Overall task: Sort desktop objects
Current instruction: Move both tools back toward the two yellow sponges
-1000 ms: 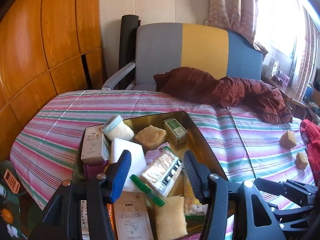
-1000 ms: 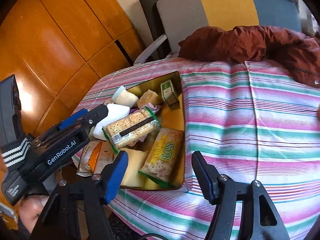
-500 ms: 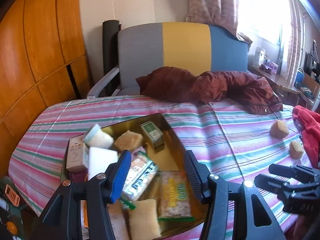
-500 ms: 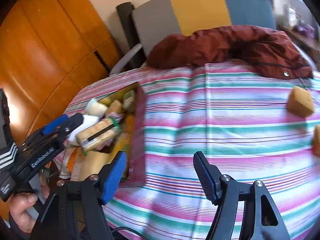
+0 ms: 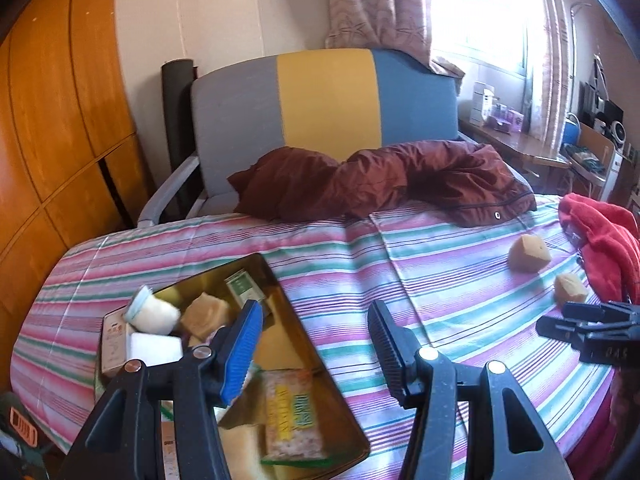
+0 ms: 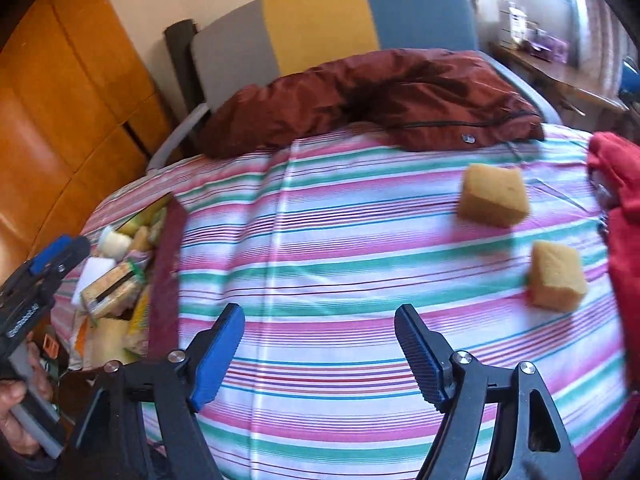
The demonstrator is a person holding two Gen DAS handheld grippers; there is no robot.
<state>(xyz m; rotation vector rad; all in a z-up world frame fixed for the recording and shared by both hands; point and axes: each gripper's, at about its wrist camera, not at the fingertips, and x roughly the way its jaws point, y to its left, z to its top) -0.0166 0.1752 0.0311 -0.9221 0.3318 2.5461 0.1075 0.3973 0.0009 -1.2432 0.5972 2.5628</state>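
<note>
Both hands have swung away from the tray towards the open striped cloth; a moment back the left gripper hung right over the cracker packet, and now the tray sits off to its lower left. The left jaws stand partly spread with nothing between them, only bedcover behind. The right gripper has its jaws opening wider as it travels, also empty, over bare stripes. Beyond it lie two tan sponge blocks: the nearer sponge just ahead to the right, the farther sponge further up the cloth, the two apart from each other and both close to a heap of red cloth. These look the likely next pick. I'd judge them very light, soft and springy, not slippery, not breakable; a squeeze across two flat opposite faces near the middle should hold, though hard pressure will squash them. Behind everything a maroon jacket sprawls at the far edge, in front of the chair.
</note>
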